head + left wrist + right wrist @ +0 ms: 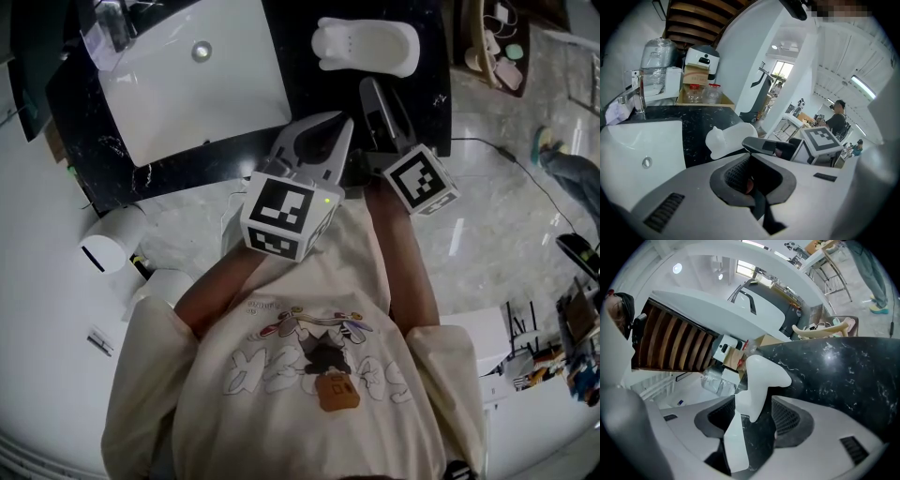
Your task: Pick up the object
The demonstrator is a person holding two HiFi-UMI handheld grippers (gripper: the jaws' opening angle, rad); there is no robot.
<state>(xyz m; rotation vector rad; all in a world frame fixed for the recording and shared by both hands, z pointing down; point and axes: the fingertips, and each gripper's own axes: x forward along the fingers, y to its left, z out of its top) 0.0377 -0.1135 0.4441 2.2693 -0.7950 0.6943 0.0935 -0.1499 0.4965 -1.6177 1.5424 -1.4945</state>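
The white moulded plastic tub with a rounded, lobed end [367, 47] lies flat on the black marble-look counter [309, 89], to the right of the white rectangular sink basin [187, 75] and just beyond the tips of my right claw [377, 96]. In the right gripper view the tub [764, 373] reaches in between that claw's jaws, which stand wide apart [754, 404]. Dark counter [843, 376] shows between the tub and the ribbed pad on one side. On the other side it runs close along the white finger, and I cannot tell whether it touches there. Nothing is gripped. My left claw [323, 141] hangs beside the right one, over the counter's front edge near the basin's corner, with its jaws drawn together and nothing between them [752, 180]. From the left gripper view I see the tub [726, 138] resting well ahead on the counter, the basin [637, 145] to its left with a chrome tap [635, 93] at the back, and a cardboard box of clear bottles [701, 93] behind. Each claw carries its cube of black-and-white square markers, left [286, 216] and right [420, 178], above my bare forearms and cream printed T-shirt [319, 375].
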